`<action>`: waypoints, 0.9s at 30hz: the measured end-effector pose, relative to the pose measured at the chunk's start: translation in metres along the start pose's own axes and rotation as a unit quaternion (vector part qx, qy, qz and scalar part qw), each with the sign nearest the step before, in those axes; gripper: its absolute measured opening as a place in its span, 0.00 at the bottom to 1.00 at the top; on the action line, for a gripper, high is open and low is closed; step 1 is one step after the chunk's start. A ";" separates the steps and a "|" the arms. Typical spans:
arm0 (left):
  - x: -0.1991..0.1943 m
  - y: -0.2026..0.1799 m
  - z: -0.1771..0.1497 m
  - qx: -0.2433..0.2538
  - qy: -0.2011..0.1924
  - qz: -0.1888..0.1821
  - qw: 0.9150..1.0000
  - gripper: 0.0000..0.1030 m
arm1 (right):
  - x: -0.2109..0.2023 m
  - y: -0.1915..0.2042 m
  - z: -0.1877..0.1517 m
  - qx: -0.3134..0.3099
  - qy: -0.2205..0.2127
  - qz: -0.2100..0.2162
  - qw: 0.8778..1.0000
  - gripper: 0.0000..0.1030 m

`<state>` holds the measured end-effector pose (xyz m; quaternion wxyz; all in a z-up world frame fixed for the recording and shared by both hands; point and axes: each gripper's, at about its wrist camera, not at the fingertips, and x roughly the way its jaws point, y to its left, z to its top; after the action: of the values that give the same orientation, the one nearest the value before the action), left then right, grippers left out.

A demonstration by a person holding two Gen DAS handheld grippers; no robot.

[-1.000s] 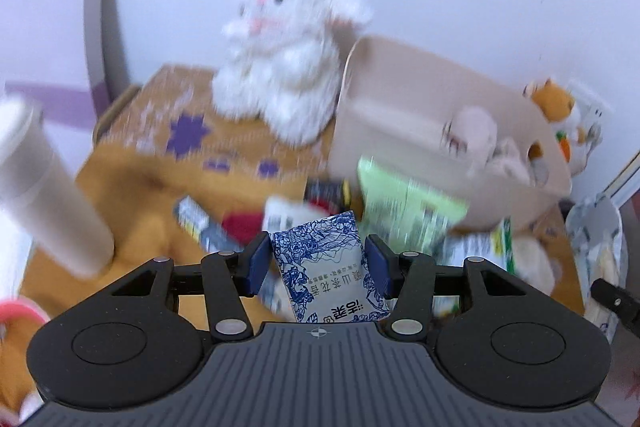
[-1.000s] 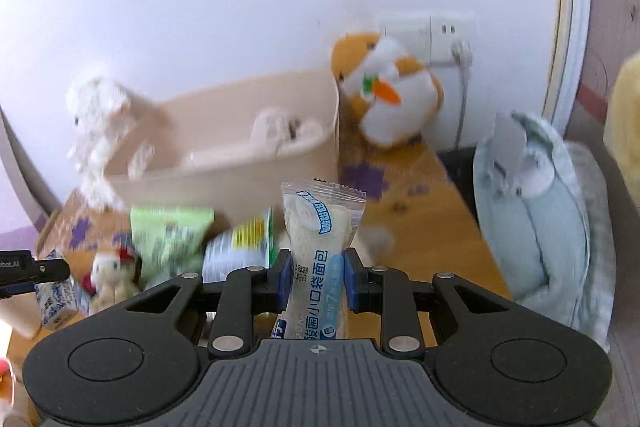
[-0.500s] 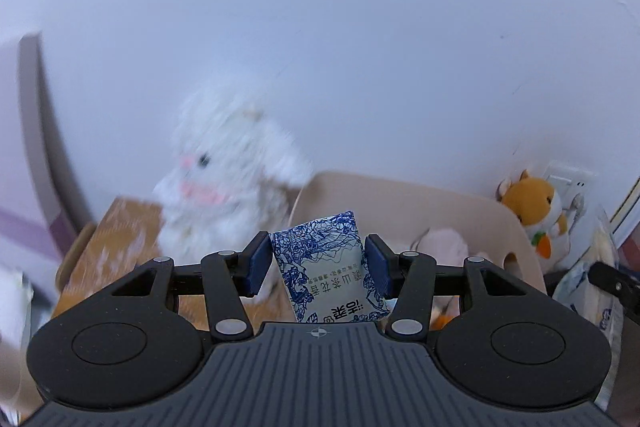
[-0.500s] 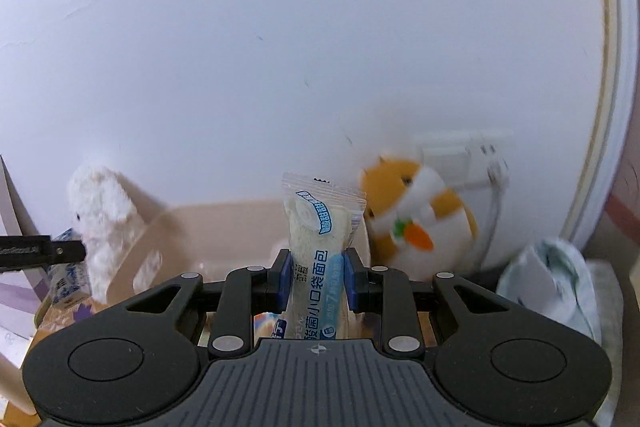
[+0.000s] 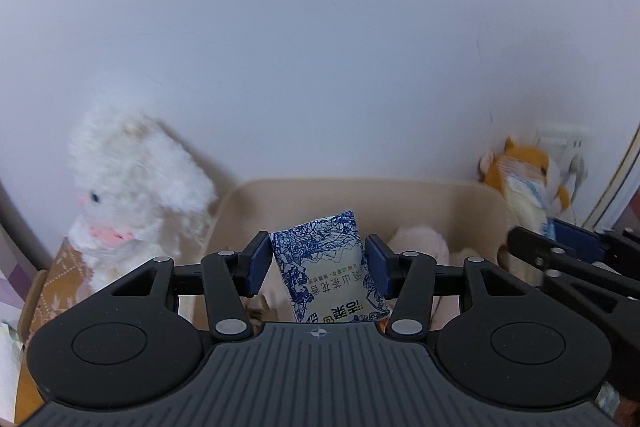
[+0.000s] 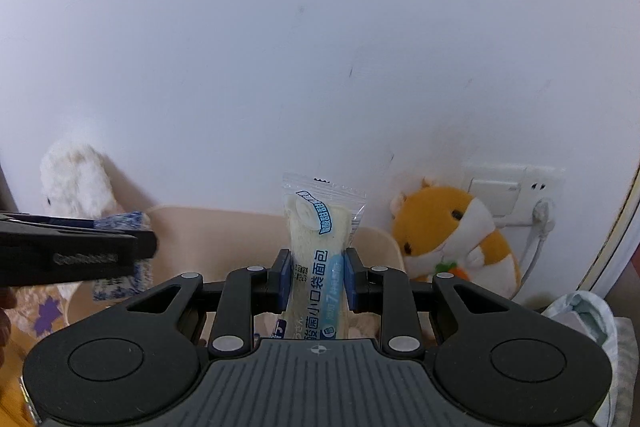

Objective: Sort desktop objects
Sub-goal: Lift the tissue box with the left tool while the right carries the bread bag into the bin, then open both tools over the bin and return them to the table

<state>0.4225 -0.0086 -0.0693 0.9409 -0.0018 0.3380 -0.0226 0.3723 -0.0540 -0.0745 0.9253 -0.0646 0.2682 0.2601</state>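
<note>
Where right wrist shows it, wall socket (image 6: 512, 191).

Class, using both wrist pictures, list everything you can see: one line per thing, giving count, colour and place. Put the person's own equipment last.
Blue-and-white patterned packet: one, held in the left hand-held gripper, in front of the bin.
Clear bread packet: one, pale bread with blue print, upright in the right hand-held gripper.
Storage bin: one, beige, against the wall; pale soft things inside, unclear.
White plush animal: one, white with pink, left of the bin.
Orange plush hamster: one, orange and white, right of the bin.
Wall socket: one, white, plug inserted, behind the hamster.
Cloth: yellow-brown with purple flowers, under the bin.
Left hand-held gripper: black, blue pads, gripping.
Right hand-held gripper: black, blue pads, gripping.
</note>
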 end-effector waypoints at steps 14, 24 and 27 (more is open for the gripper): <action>0.019 0.011 -0.011 -0.021 0.000 -0.018 1.000 0.76 | 0.017 -0.001 -0.011 -0.018 0.034 0.019 0.999 0.63; -0.009 0.035 -0.014 0.005 0.007 -0.030 1.000 0.77 | -0.021 -0.009 -0.012 -0.026 0.009 0.070 0.997 1.00; -0.017 0.052 -0.017 0.015 0.015 -0.036 0.999 0.77 | -0.027 -0.018 -0.020 -0.035 0.015 0.071 0.997 1.00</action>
<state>0.4005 0.0444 -0.0728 0.9343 0.0009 0.3512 -0.0616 0.3529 -0.0865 -0.0781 0.8974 -0.0816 0.2769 0.3337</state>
